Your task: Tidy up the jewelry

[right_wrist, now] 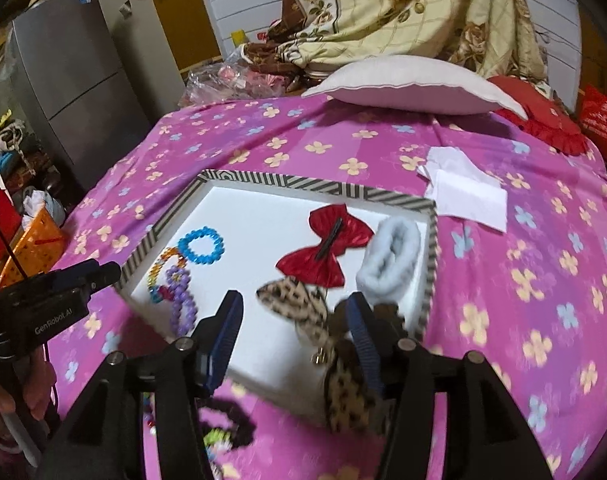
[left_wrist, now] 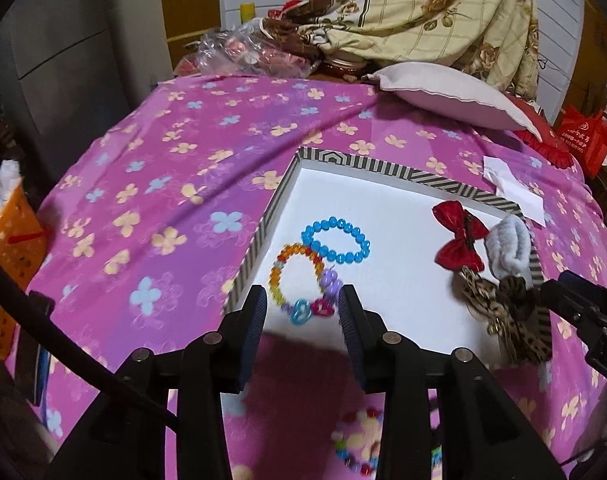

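Blue-padded fingers of the left gripper are seen spread wide and empty, with the multicoloured bead bracelet lying just beyond and between them on the white floor of the striped tray. Touching its far side, a blue bead bracelet is found. The right gripper is likewise parted, nothing being pressed by its pads; the leopard-print bow lies between and under its fingers, draped over the tray's near edge. Beyond it a red bow clip and a grey fluffy scrunchie rest inside the tray. Nearer than the left fingers, another bead bracelet is left on the bed cover. Beads are judged light, hard and slippery, the strand limp; it would best be pinched across one strand. Bows are judged soft, best taken at the centre knot.
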Demonstrator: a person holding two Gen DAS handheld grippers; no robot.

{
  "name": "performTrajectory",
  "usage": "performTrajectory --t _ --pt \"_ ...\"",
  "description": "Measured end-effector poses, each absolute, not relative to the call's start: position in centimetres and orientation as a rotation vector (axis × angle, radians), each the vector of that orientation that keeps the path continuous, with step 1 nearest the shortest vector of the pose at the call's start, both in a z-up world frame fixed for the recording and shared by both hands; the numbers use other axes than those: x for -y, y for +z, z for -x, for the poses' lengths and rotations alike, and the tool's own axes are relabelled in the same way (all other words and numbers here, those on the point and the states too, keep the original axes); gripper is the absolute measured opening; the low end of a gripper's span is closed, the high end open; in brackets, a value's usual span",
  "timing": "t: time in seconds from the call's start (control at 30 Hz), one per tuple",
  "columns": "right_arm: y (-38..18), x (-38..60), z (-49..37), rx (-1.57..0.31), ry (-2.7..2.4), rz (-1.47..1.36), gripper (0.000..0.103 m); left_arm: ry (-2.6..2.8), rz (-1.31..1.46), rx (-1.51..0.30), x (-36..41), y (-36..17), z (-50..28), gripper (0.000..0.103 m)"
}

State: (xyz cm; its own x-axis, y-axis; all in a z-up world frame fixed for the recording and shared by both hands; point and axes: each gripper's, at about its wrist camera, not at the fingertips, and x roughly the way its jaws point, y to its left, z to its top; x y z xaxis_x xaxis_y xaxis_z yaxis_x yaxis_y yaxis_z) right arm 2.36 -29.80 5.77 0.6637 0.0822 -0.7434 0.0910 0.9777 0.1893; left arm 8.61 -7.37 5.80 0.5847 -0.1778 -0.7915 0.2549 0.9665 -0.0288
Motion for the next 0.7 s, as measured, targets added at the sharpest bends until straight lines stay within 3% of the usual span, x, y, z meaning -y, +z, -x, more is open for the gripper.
performTrajectory --t 0.7 --pt "5.4 24.8 7.6 -0.840 0.011 -0.236 0.060 -0.236 -0.083 -0.893 3.9 5.6 0.9 0.042"
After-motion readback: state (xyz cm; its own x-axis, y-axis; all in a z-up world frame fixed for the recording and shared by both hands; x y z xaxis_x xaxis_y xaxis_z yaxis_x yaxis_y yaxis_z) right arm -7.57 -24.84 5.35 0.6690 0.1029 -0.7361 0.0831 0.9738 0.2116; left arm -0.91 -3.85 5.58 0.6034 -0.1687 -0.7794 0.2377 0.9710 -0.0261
